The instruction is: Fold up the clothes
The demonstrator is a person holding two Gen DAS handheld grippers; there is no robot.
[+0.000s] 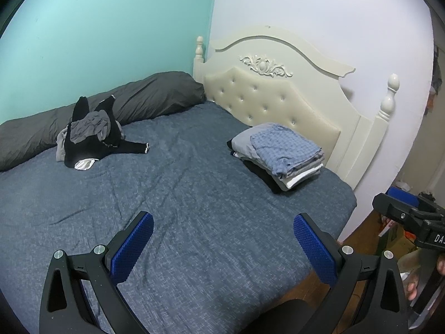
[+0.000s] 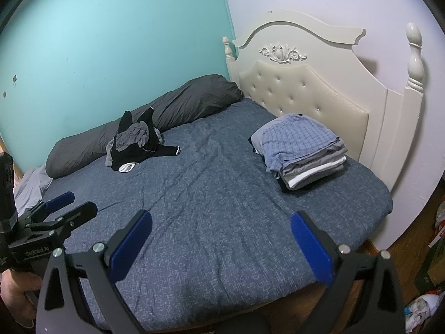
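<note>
A bed (image 1: 172,194) with a blue-grey cover fills a teal and white room. Folded clothes (image 1: 278,153) sit stacked near the headboard (image 1: 281,89); unfolded dark clothes (image 1: 91,136) lie by the far edge. Left claw (image 1: 222,247) and right claw (image 2: 221,246) hover released, empty

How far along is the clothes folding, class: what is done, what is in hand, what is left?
Done: a folded stack sits by the headboard, a blue checked piece on top. In hand: nothing; the left gripper and right gripper hover over the bed, jaws open and empty. Left: the unfolded pile beside the grey pillow.
</note>
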